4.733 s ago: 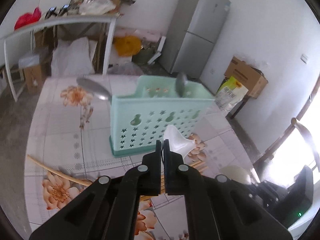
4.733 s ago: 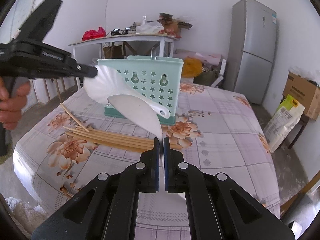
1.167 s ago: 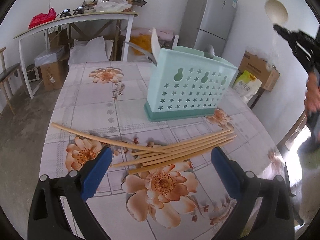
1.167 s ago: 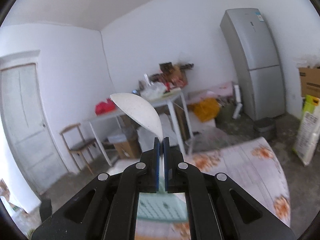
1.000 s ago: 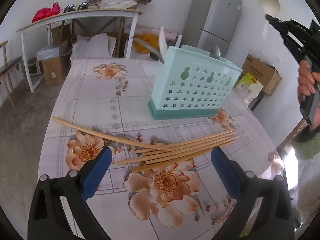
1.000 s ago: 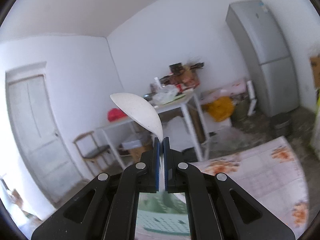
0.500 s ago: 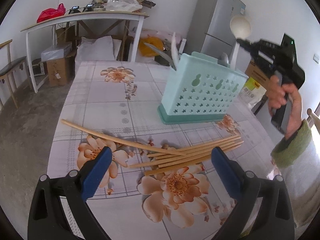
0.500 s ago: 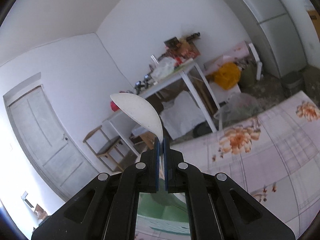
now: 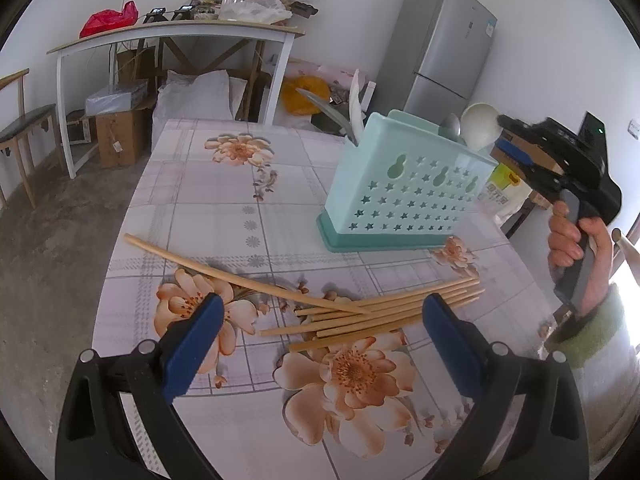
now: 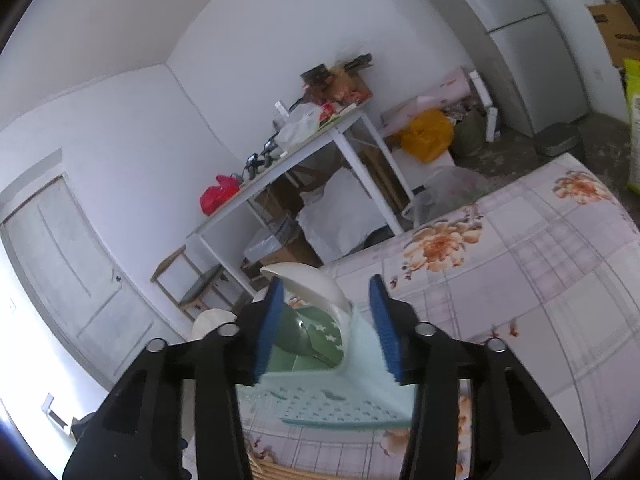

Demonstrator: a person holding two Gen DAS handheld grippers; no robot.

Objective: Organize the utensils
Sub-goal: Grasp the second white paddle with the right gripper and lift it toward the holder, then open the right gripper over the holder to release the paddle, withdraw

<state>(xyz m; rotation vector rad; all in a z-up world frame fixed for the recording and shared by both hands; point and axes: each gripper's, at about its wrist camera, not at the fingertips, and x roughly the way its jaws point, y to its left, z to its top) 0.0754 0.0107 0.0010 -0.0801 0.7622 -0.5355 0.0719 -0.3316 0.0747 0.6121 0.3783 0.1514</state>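
A mint-green utensil holder (image 9: 404, 196) with star holes stands on the flowered tablecloth. Over its right end, my right gripper (image 9: 502, 134) is opening its jaws. The white spoon (image 10: 308, 284) stands loose between the blue pads, bowl up, handle down inside the holder (image 10: 320, 396). In the left wrist view its round bowl (image 9: 480, 126) shows just above the rim. My left gripper (image 9: 322, 304) hangs wide open and empty above a bundle of wooden chopsticks (image 9: 380, 312) lying on the table. One longer chopstick (image 9: 240, 276) lies slanted to their left.
A grey metal spoon (image 9: 450, 126) and other utensils (image 9: 354, 96) stick out of the holder. A hand (image 9: 568, 240) in a green sleeve holds the right gripper at the table's right edge. Behind stand a white side table (image 9: 176, 36), a fridge (image 9: 444, 48) and a chair (image 9: 24, 120).
The right gripper came down to the holder's rim with the white spoon, then its jaws parted and the spoon slipped lower between them. The left gripper stayed open above the chopsticks.
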